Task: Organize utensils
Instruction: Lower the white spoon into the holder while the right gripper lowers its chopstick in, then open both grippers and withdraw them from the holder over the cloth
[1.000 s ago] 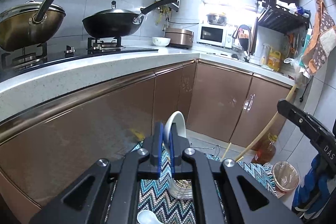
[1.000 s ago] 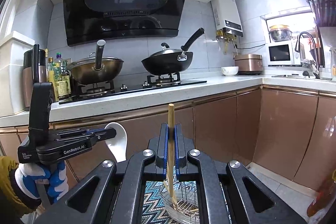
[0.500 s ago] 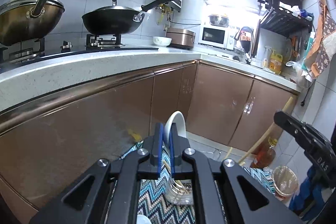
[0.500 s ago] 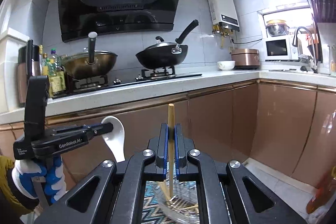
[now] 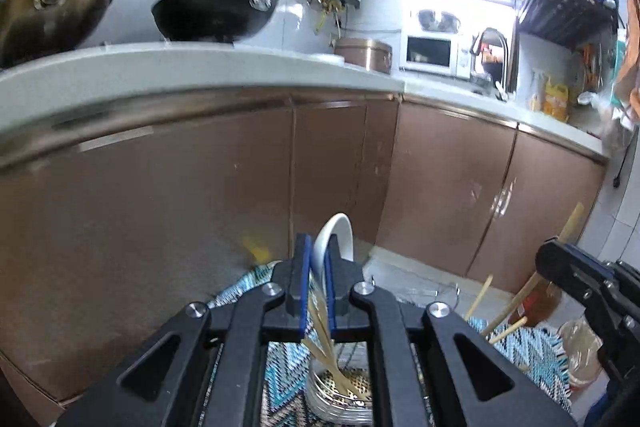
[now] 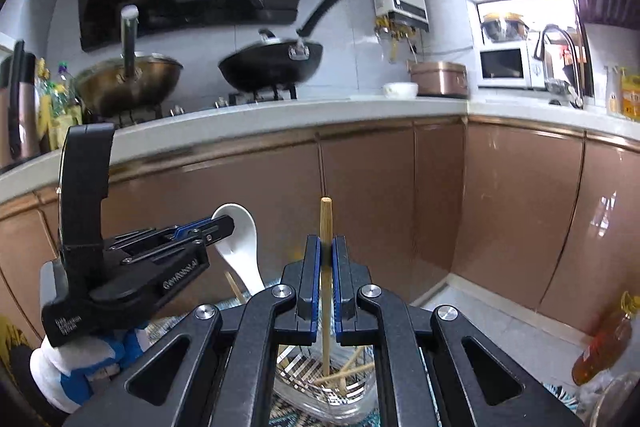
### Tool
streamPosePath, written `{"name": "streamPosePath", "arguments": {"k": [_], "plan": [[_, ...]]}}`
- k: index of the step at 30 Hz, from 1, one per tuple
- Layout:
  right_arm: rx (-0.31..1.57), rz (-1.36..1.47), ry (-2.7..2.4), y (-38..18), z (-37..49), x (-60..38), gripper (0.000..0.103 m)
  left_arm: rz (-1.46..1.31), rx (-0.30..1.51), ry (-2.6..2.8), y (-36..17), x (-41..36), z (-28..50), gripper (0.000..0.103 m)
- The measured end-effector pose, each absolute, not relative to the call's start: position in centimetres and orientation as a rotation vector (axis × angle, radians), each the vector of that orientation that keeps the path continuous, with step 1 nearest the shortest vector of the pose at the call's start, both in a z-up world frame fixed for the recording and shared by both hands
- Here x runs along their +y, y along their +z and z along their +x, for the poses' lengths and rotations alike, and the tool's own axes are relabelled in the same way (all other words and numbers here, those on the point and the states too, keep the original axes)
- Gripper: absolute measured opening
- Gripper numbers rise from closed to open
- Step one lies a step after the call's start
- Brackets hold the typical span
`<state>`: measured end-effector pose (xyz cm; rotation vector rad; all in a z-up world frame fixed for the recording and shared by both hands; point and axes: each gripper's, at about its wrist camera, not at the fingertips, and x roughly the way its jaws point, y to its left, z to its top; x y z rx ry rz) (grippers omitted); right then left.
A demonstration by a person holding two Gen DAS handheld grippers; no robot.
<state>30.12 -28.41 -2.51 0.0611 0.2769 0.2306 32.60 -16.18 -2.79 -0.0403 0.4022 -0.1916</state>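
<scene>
Left wrist view: the left tool is clamped on a white ceramic spoon, whose bowl rises above the blue finger pads. Directly below the tool stands the utensil holder, a round perforated metal cup sitting on a blue zigzag-patterned mat. Wooden chopsticks lean inside the holder, their tops reaching up toward the closed jaws. To the right of the holder, the right tool shows at the frame edge with a wooden stick passing through it, and more sticks angle up from below it.

From the right wrist view, the right tool grips a single wooden chopstick held upright, its blunt end standing above the pads and its lower end reaching down into the holder, where other chopsticks lie crossed on the slotted bottom. Left of the holder, the left tool holds the spoon with the bowl up and the handle slanting down toward the holder's rim. A hand in a blue and white glove carries that tool.

Behind the holder runs a row of brown cabinets under a white tabletop, which carries a black wok and a steel pot.
</scene>
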Motion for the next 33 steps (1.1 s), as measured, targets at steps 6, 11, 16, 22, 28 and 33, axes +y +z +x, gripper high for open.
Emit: {"name": "streamPosePath", "arguments": {"k": [6, 11, 16, 22, 28, 33], "plan": [[0.338, 0.039, 0.210, -5.0, 30.7, -28.0, 0.009, -0.078, 0.404, -0.272, -3.3, -15.4, 31.9, 0.031], [0.338, 0.043, 0.197, -4.5, 29.7, -28.2, 0.018, -0.081, 0.370, -0.312, 0.0, -12.9, 29.0, 0.033], [0.308, 0.032, 0.182, -2.7, 27.0, -28.0, 0.019, -0.071, 0.365, -0.311, 3.7, -8.4, 25.0, 0.034], [0.267, 0.018, 0.176, 0.2, 22.0, -27.4, 0.022, -0.093, 0.390, -0.274, 5.7, -3.5, 20.3, 0.035], [0.260, 0.011, 0.185, 1.7, 16.9, -26.4, 0.024, -0.094, 0.389, -0.261, 6.5, 0.4, 15.6, 0.038], [0.254, -0.018, 0.191, 2.5, 13.1, -25.2, 0.025, -0.103, 0.367, -0.256, 7.3, 2.9, 12.2, 0.045]]}}
